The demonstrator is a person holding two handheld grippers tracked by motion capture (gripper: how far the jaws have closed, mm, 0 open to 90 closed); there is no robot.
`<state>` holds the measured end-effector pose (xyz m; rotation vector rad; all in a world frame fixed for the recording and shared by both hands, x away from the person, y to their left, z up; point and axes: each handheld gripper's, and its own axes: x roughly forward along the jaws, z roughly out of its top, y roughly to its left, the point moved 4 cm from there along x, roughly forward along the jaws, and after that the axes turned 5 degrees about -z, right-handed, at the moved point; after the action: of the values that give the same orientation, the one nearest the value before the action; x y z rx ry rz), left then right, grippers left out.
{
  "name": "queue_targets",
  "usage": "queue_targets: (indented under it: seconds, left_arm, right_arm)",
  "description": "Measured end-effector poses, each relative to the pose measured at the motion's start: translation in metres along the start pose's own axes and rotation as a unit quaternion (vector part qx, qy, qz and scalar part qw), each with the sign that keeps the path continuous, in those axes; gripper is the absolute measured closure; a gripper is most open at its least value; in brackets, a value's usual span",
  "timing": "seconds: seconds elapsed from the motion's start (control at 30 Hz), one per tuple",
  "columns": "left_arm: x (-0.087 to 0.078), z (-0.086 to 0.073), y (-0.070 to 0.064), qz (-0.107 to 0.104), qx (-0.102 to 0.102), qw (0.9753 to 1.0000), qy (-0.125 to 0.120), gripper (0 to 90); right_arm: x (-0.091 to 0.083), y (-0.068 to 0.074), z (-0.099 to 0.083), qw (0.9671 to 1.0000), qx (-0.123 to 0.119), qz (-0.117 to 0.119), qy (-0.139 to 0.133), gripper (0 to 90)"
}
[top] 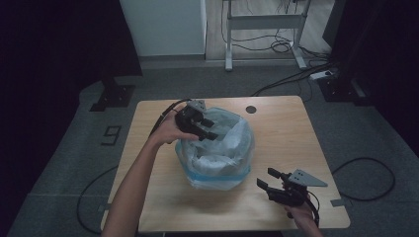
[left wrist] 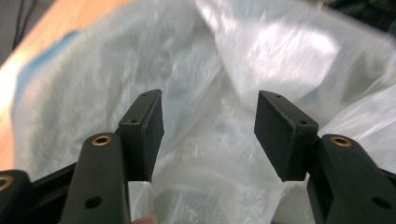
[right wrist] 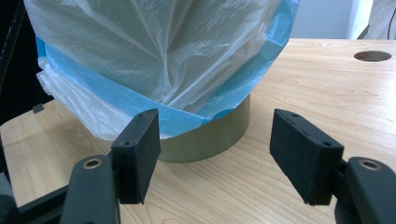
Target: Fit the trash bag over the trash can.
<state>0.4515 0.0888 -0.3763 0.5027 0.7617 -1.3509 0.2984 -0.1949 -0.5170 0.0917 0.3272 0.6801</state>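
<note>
Dim room, grey carpet floor (top: 64, 163), white wall panel (top: 163, 27), floor cables (top: 281, 47), light wood table (top: 286, 128)

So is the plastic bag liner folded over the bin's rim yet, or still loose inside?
Folded over: the plastic bag hangs down outside the bin, its blue edge wrapping the wall on the side seen in the right gripper view.

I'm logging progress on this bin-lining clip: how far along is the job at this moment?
Done: the clear bag already sits in the bin, its blue-banded edge folded down over the rim. In hand: the left claw, open, hovers over the bag's mouth at the near-left rim. The right claw waits open beside the bin. Left, probably: tidying the bag, which looks loose.
</note>
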Motion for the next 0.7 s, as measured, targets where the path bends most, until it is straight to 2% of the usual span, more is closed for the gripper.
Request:
queue_targets:
  seconds: [0.07,0.2,0.43,0.6,0.7]
  left_arm:
    - [-0.004,0.005,-0.001,-0.004,0.000,0.9996,-0.026,41.7]
    - [-0.001,0.011,-0.002,-0.012,0.005,0.9993,-0.036,41.0]
    - [0.008,0.024,-0.006,-0.022,0.015,0.9993,-0.027,40.8]
    - [0.021,0.034,-0.011,-0.030,0.026,0.9991,-0.013,40.9]
    - [0.033,0.038,-0.014,-0.033,0.034,0.9989,0.008,41.6]
  right_arm:
    - [0.000,0.001,0.000,1.0000,0.000,0.001,0.001,32.8]
    - [0.001,0.001,0.000,1.0000,-0.001,0.001,0.001,32.8]
    - [0.000,-0.001,-0.001,1.0000,0.000,0.000,0.001,32.8]
    - [-0.001,0.000,0.000,1.0000,0.001,0.000,-0.001,32.8]
    - [-0.001,0.000,0.000,1.0000,0.000,0.001,-0.001,32.8]
